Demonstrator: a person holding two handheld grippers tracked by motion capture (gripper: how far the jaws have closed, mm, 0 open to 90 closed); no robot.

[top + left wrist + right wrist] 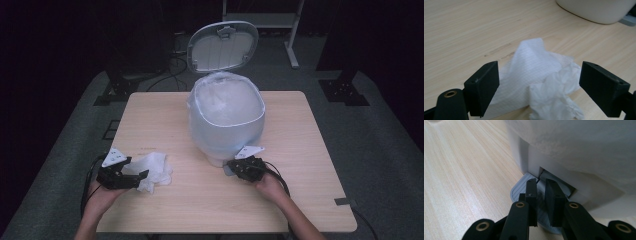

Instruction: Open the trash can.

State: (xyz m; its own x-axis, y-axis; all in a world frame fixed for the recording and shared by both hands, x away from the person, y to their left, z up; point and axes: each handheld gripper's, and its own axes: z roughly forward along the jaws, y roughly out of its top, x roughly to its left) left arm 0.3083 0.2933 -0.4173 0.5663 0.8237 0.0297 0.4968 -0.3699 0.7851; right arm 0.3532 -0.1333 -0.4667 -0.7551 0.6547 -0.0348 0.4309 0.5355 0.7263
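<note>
High view, nearest edge first: two forearms up from the bottom, a gripper in each hand. Left gripper [131, 176] low on the wooden table [300, 150], jaws spread wide around a crumpled white tissue [154, 170]. Left gripper view, close up: tissue [541, 77] flat on the wood between both black jaws, touched by neither as far as could be told, one folded corner peaked upward, a ragged torn edge toward the lower right. Beyond that, bare wood grain, then the rounded white base of a bin [599, 10] at the top edge. Right gripper [235, 167] near the table's middle, jaws drawn narrow with a slim gap left between them, pressed down onto a grey ribbed foot pedal [522, 190] at the foot of the bin. Right gripper view: jaw tips right over the pedal, just short of the slot in the white wall behind; contact with the pedal likely, nothing clamped between the jaws. Farther back in the high view: pedal bin [226, 120] upright on the table, lined with a pale translucent bag [200, 125] pulled over the rim and down the sides. Lid [222, 46] swung fully open, tilted back behind the bin. Farthest off: dark floor, cables, black stand feet, a white frame leg.
</note>
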